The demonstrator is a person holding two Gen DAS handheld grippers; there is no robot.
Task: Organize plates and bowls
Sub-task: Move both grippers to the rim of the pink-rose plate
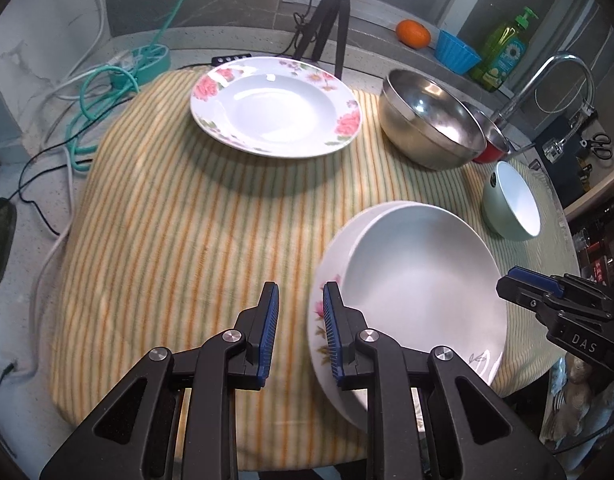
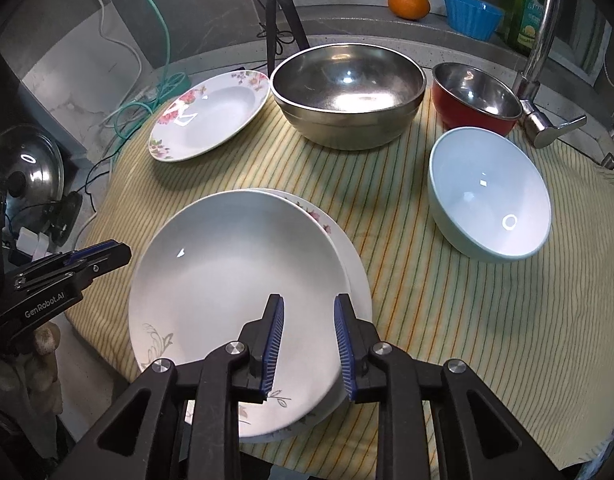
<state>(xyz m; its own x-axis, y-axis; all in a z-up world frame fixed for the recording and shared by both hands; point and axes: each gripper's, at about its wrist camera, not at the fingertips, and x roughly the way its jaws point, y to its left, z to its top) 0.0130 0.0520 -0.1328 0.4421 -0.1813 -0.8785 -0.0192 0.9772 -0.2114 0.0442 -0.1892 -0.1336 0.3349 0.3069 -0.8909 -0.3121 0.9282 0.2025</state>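
The right gripper (image 2: pixel 309 344) hangs part-open and empty over the near rim of the stacked plates (image 2: pixel 235 264); the left gripper (image 1: pixel 299 332), likewise empty, probably sits just beside their left edge.

Left gripper (image 1: pixel 299 320) and right gripper (image 2: pixel 309 330) apparently parted, empty.

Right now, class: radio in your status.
Both tongs open, left, right. White plate stacked on floral-rimmed plate. Second floral plate apart; bowls unstacked.
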